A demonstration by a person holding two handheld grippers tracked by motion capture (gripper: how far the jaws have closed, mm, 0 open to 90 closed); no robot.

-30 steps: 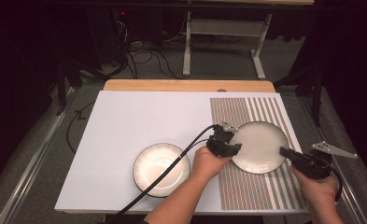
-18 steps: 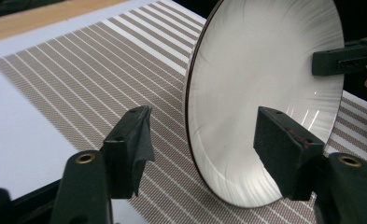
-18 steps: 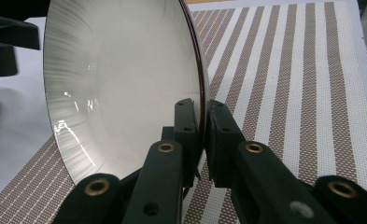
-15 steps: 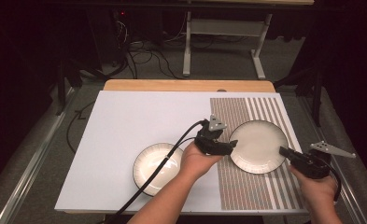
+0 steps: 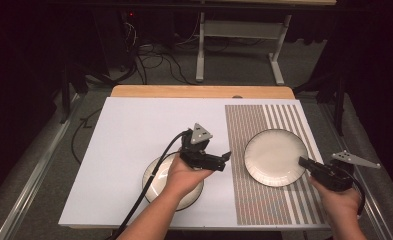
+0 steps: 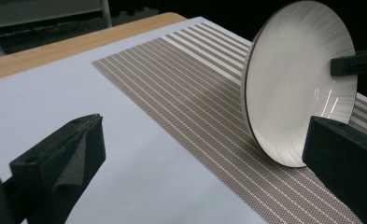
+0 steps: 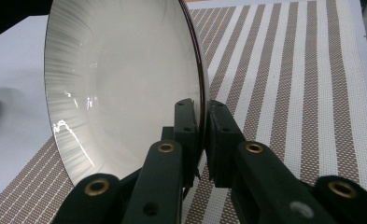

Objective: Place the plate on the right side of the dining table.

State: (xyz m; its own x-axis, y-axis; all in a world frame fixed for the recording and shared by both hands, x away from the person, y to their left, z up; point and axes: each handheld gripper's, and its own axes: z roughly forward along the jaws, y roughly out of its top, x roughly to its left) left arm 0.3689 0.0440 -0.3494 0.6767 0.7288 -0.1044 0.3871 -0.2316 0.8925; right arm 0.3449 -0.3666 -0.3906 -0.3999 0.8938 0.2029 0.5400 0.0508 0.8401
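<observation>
Table (image 5: 199, 91): light wood top, its bare far edge showing at 12 o'clock. White sheet (image 5: 129, 150) covers most of it, from 9 o'clock to the centre. Brown-and-white striped placemat (image 5: 264, 120) lies on the 3 o'clock side, edge to edge with the sheet. White bowl (image 5: 159, 175) rests on the sheet toward 6 o'clock.

Two plates (image 5: 276, 157) (image 5: 156, 175), one striped placemat (image 5: 264, 120), two grippers (image 5: 224, 161) (image 5: 304, 161).
</observation>
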